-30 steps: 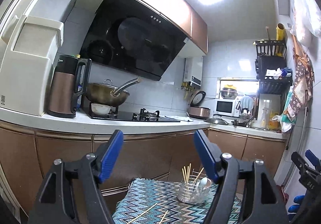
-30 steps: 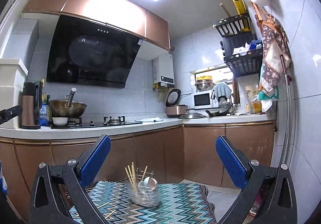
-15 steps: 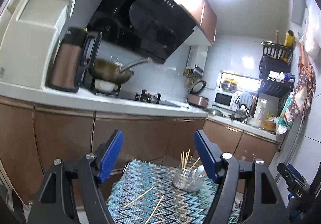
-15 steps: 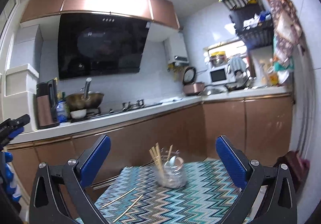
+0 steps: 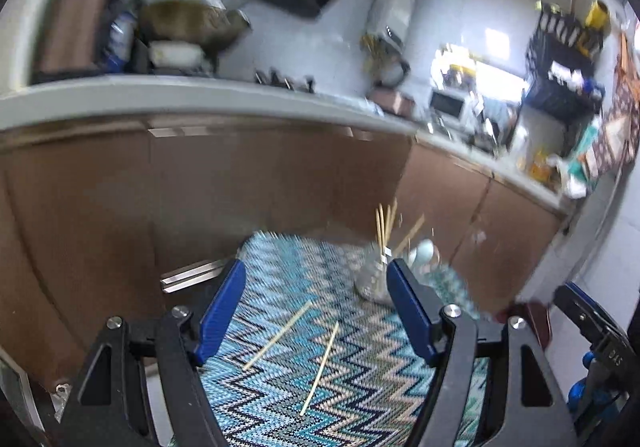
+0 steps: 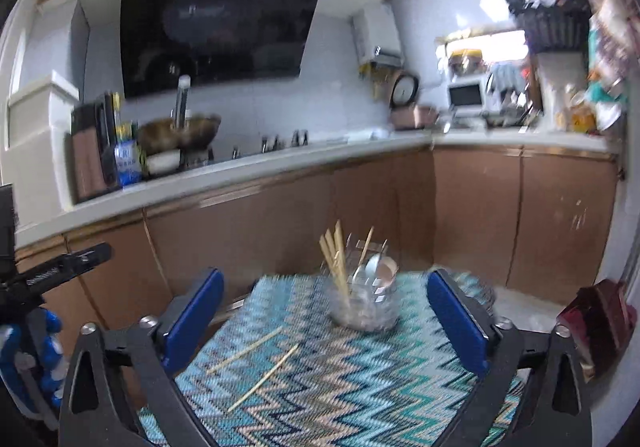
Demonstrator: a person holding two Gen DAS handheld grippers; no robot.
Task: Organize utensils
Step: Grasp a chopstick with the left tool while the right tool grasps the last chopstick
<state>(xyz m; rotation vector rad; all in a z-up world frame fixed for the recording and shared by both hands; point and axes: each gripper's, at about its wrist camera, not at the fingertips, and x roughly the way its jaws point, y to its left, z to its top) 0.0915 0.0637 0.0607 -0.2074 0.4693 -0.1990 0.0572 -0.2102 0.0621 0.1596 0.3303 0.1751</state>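
**Tech 1:** Both wrist cameras have tilted downward since the earlier frames; more of the zigzag-woven mat is in view, and the cooker hood has slid toward the top edge. What is the claw status?

**Tech 2:** Left gripper: jaws spread wide, nothing between the blue pads. Right gripper: same condition, wide apart and empty. Both hover above the mat, not touching it.

**Tech 1:** Locate the task items.

**Tech 2:** Two loose chopsticks lie flat on the mat, near each other and roughly parallel, on its left half. They are thin, straight, pale wood or bamboo. The holder stands upright further back, well apart from them. It appears to be a clear, rounded container with a wire frame inside; blur prevents confirmation. It contains several upright chopsticks and what look like pale spoons.

**Tech 1:** Progress assessment?

**Tech 2:** Judged as mostly done: most utensils are already in the holder. Remaining: pick up the two loose chopsticks and insert them. Neither is grasped yet.
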